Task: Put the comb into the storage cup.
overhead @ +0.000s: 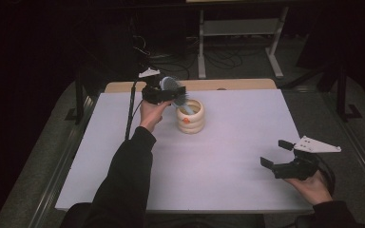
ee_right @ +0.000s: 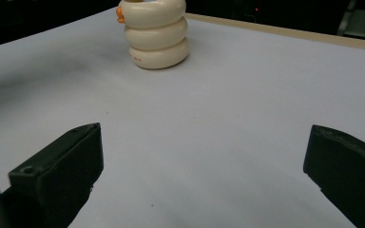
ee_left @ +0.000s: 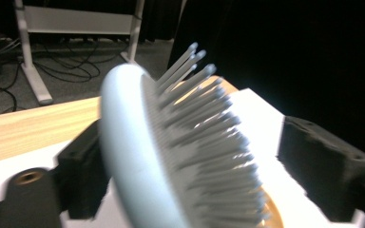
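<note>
Pale blue hairbrush (ee_left: 171,156) stands between the left gripper (overhead: 167,93)'s wide-open jaws, handle down in the cream holder (overhead: 190,116); right gripper (overhead: 279,154) gapes empty.

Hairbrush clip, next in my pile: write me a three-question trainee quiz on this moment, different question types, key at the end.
1. True or false: the handle of the hairbrush goes down into the cream ribbed holder.
2. Multiple choice: what lies between the jaws of the right gripper? A) the hairbrush B) the holder C) nothing
3. Short answer: in the left gripper view, do both jaws of the left gripper press on the brush head?

Key
1. True.
2. C; its jaws stand wide apart over the bare white table.
3. No; one jaw sits against its back, the other stands clear of the bristles.
</note>
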The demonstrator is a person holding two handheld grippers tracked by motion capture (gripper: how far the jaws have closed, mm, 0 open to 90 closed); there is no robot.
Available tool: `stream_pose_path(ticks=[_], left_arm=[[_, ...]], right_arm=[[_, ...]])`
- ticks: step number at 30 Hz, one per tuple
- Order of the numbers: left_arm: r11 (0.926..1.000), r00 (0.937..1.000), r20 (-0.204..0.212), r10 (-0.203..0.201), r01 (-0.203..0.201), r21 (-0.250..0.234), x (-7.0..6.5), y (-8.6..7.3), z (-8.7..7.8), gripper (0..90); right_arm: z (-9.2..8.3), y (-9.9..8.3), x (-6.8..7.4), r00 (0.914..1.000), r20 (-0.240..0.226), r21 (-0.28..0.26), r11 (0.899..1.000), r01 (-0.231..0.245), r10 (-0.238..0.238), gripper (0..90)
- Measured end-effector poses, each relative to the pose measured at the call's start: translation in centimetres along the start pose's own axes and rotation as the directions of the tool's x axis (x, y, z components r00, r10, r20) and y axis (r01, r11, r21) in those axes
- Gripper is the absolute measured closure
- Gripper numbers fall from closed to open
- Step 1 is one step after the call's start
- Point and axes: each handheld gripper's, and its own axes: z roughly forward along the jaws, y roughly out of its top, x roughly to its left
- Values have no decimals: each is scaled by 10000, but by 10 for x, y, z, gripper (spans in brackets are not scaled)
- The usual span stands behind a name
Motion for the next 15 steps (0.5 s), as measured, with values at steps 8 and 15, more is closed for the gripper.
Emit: stream_pose_path(ticks=[8, 15], left_arm=[[9992, 9990, 317, 322, -329, 210, 2, -1, -5, 0], [9967, 9964, 276, 805, -808, 100, 3, 0, -14, 0]], right_arm=[[0, 0, 0, 10000, -14, 5, 10000, 16, -16, 0], [0, -1, -1, 10000, -9, 15, 10000, -3, 3, 0]])
